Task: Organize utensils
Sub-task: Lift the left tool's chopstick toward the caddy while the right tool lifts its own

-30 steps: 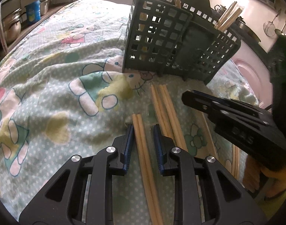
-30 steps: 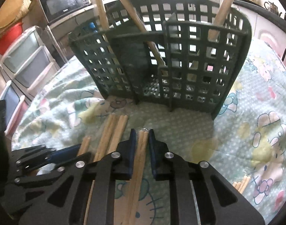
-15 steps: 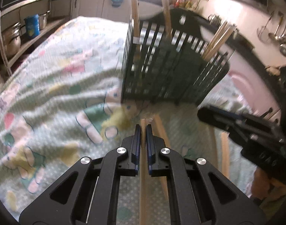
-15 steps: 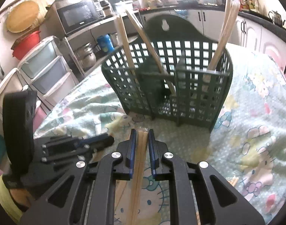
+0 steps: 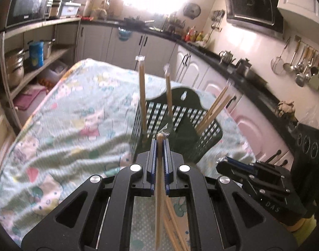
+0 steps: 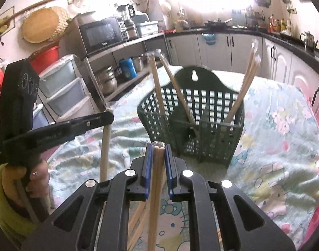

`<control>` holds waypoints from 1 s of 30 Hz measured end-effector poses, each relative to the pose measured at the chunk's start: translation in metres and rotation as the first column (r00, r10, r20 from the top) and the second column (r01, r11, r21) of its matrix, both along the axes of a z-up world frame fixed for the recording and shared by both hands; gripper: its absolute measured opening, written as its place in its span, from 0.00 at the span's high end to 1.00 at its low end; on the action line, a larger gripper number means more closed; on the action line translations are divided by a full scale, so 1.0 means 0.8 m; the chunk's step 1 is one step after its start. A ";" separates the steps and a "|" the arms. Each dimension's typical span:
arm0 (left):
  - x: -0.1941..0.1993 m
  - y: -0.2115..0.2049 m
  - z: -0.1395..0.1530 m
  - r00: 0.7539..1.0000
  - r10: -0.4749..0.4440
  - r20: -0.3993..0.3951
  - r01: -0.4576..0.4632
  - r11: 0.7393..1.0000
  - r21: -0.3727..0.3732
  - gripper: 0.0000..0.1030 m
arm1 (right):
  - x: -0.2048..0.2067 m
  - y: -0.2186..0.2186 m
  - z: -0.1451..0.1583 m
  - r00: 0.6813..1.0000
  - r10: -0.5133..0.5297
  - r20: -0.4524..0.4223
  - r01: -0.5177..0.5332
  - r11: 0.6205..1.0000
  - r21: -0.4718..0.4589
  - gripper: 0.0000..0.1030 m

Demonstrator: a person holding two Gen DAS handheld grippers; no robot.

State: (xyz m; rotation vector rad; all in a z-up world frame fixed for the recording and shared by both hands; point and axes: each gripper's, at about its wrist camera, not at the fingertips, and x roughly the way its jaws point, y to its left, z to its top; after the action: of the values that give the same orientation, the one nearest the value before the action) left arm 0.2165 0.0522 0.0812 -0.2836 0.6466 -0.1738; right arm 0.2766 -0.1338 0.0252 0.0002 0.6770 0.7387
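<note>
My left gripper is shut on a pair of wooden chopsticks lifted off the cloth, in front of the dark green slotted basket. Several chopsticks stand upright in the basket's compartments. My right gripper is shut on a wrapped pair of chopsticks, also raised, facing the basket. In the right wrist view the left gripper shows at the left with its chopsticks hanging down. In the left wrist view the right gripper shows low at the right.
More loose chopsticks lie on the cartoon-print tablecloth beneath the grippers. A person's hand holds the left gripper. Shelves with pots, plastic drawers and kitchen cabinets surround the table.
The left gripper closed on its chopsticks, then both grippers rose with their chopsticks off the cloth. The basket now sits lower and farther in both views.
</note>
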 end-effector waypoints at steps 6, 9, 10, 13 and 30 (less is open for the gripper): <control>-0.001 0.006 0.040 0.997 0.009 0.075 -0.009 1.000 0.001 0.99 | -0.008 -0.010 0.024 0.999 -0.008 0.050 0.007 1.000 0.027 0.89; 0.000 0.011 0.063 0.993 0.020 0.118 -0.020 1.000 0.001 0.99 | -0.010 -0.012 0.037 0.997 -0.012 0.076 0.009 0.999 0.040 0.89; 0.000 0.010 0.068 0.992 0.021 0.127 -0.021 1.000 0.001 0.99 | -0.011 -0.013 0.043 0.996 -0.013 0.087 0.009 0.999 0.045 0.89; 0.001 0.012 0.085 0.986 0.030 0.163 -0.029 1.000 -0.004 0.99 | -0.013 -0.015 0.059 0.993 -0.019 0.116 0.012 0.998 0.062 0.89; 0.036 0.009 0.152 0.944 0.106 0.314 -0.113 0.994 0.005 0.99 | 0.014 -0.013 0.140 0.958 -0.098 0.270 0.060 0.988 0.146 0.89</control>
State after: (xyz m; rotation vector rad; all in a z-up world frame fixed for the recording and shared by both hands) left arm 0.2451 0.0596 0.2028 -0.2625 0.3161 -0.1017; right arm 0.2878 -0.1443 0.1375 0.0479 0.3562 0.6900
